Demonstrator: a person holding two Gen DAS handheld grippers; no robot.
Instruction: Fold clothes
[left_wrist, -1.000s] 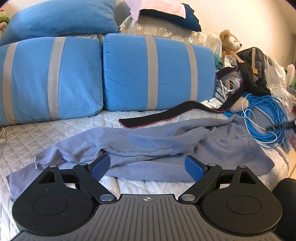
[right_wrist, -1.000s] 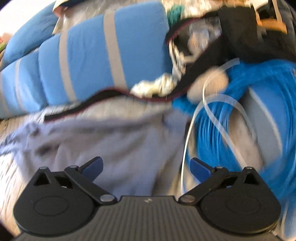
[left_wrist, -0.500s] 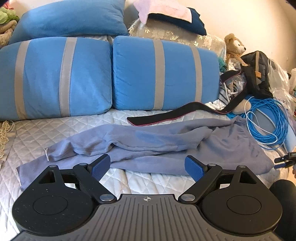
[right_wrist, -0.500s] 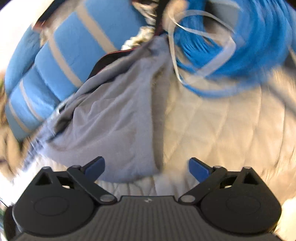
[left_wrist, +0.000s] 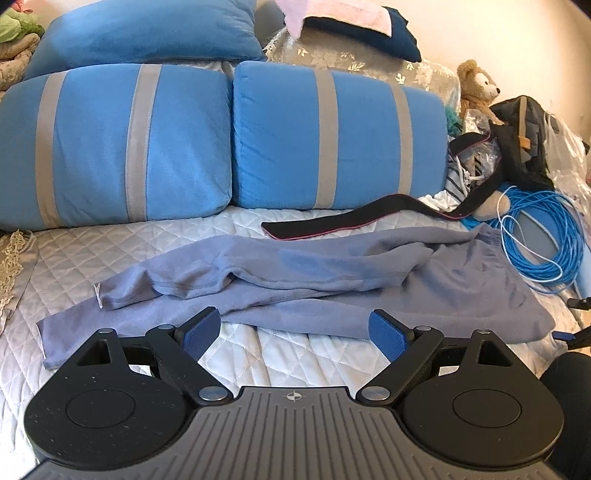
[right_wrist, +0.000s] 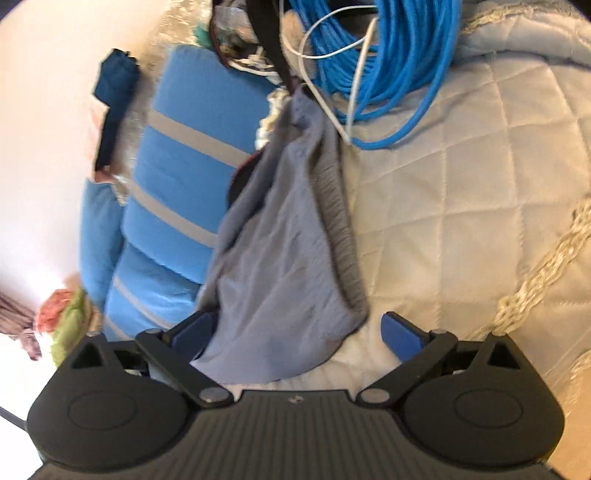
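A grey-blue pair of trousers (left_wrist: 303, 280) lies crumpled across the quilted bed (left_wrist: 110, 251), legs to the left and waist to the right. My left gripper (left_wrist: 295, 332) hovers open just in front of its near edge, with only quilt between the fingers. My right gripper (right_wrist: 299, 332) is rolled over and open. The waist corner of the trousers (right_wrist: 280, 295) lies between its blue pads, which do not press on it. In the left wrist view the right gripper (left_wrist: 570, 319) shows at the far right edge, by that corner.
Two blue pillows with grey stripes (left_wrist: 332, 136) stand along the back. A black strap (left_wrist: 332, 223) lies behind the trousers. A blue cable coil (left_wrist: 543, 236) with a white wire sits at the right, close to the waist. A teddy bear (left_wrist: 474, 85) and a black bag (left_wrist: 524, 140) are piled beyond.
My right gripper has dropped from beside the cable coil, rolled over and come to the waist corner of the trousers. The left gripper has hardly moved.
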